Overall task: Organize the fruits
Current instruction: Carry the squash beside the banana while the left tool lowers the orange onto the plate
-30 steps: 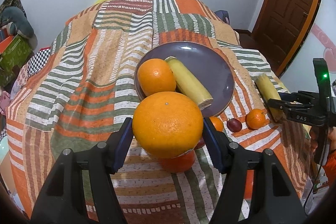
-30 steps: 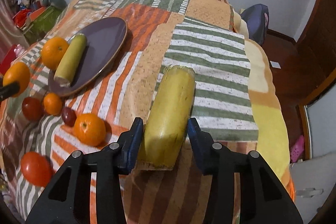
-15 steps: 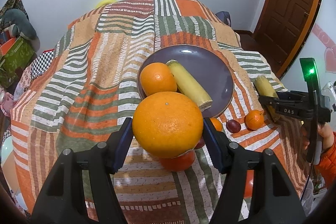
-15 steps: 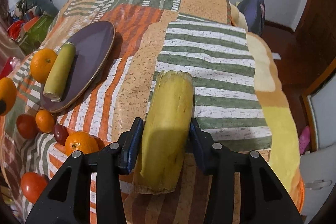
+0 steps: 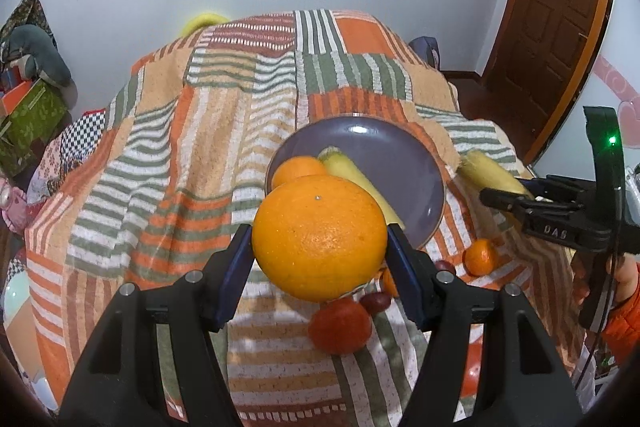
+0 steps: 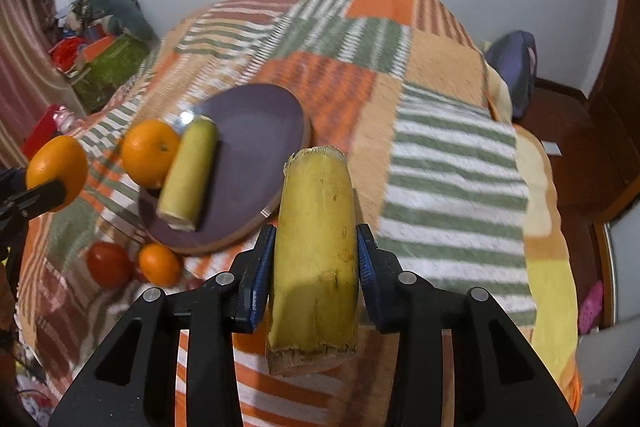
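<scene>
My left gripper point(image 5: 320, 259) is shut on a big orange point(image 5: 320, 237), held above the near edge of a purple plate point(image 5: 384, 151). On the plate lie a smaller orange point(image 5: 298, 169) and a yellow stalk piece point(image 5: 348, 171). My right gripper point(image 6: 316, 259) has a second, thicker yellow stalk piece point(image 6: 316, 247) between its blue pads. Its jaws are closing and the pads press on the piece, which is off the cloth just right of the plate point(image 6: 260, 131). The left wrist view shows that gripper point(image 5: 516, 195) at the right.
A striped patchwork cloth point(image 5: 192, 167) covers the table. Near the plate's front lie a tomato point(image 5: 340, 325), a mandarin point(image 5: 480, 257) and a dark plum point(image 5: 375, 301). Boxes and soft toys point(image 6: 104, 67) stand left of the table, and a wooden door point(image 5: 560, 7) is at the right.
The right gripper has lifted its stalk piece off the cloth and carried it left, closer to the plate. The left gripper still holds the big orange in about the same place.
</scene>
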A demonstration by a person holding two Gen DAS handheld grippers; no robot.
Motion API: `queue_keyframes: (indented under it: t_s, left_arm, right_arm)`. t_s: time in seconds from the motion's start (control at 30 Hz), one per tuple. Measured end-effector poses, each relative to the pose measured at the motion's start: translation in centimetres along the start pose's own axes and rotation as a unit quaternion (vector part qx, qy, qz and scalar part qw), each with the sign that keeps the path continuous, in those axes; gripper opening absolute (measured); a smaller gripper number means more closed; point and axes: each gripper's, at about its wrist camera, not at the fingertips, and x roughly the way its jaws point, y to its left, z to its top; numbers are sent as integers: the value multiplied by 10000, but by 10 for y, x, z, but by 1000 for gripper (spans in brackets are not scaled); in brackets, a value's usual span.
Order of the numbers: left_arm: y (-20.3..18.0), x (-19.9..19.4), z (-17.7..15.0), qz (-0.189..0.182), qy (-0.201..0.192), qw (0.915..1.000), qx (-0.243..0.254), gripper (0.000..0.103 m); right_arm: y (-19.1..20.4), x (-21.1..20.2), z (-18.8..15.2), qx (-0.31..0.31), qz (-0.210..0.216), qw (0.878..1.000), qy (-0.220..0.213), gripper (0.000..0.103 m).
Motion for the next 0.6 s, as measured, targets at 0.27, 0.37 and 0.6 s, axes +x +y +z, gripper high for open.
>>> queue_keyframes:
  t_s: [0.27, 0.37, 0.6]
  left_arm:
    - [1, 3, 24, 59, -239, 9996, 101, 65]
    - [3, 9, 35, 123, -265, 9995, 125, 65]
    - [15, 34, 56, 329, -239, 9991, 82, 65]
  right_arm:
    - [25, 14, 25, -136, 259, 9995, -138, 36]
    - [33, 23, 34, -174, 315, 9992, -154, 36]
    - [46, 40, 50, -220, 404, 9988, -152, 36]
